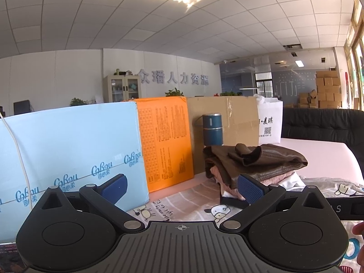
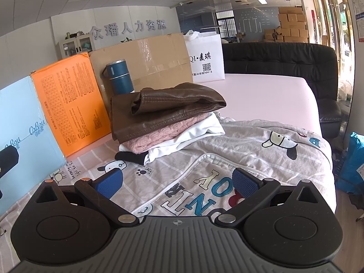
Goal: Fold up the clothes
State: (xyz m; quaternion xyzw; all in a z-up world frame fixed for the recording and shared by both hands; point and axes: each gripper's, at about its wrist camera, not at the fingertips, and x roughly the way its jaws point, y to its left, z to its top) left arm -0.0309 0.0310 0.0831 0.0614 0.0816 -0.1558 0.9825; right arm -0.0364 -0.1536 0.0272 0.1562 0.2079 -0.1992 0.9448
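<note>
My left claw (image 1: 182,187) and right claw (image 2: 177,183) both gape wide, holding nothing. The folded clothes pile (image 2: 168,116), brown jacket (image 2: 166,104) topmost, sits on the printed sheet (image 2: 250,150) near the bed's left edge, against the boxes (image 2: 68,104).

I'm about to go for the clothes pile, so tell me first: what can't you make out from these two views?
- Black garment at the pile's bottom: mostly buried under the white garment in the right wrist view.
- Pile's lower layers: blocked by the left gripper finger in the left wrist view.
- Blue flask base: hidden behind the brown leather jacket.
</note>
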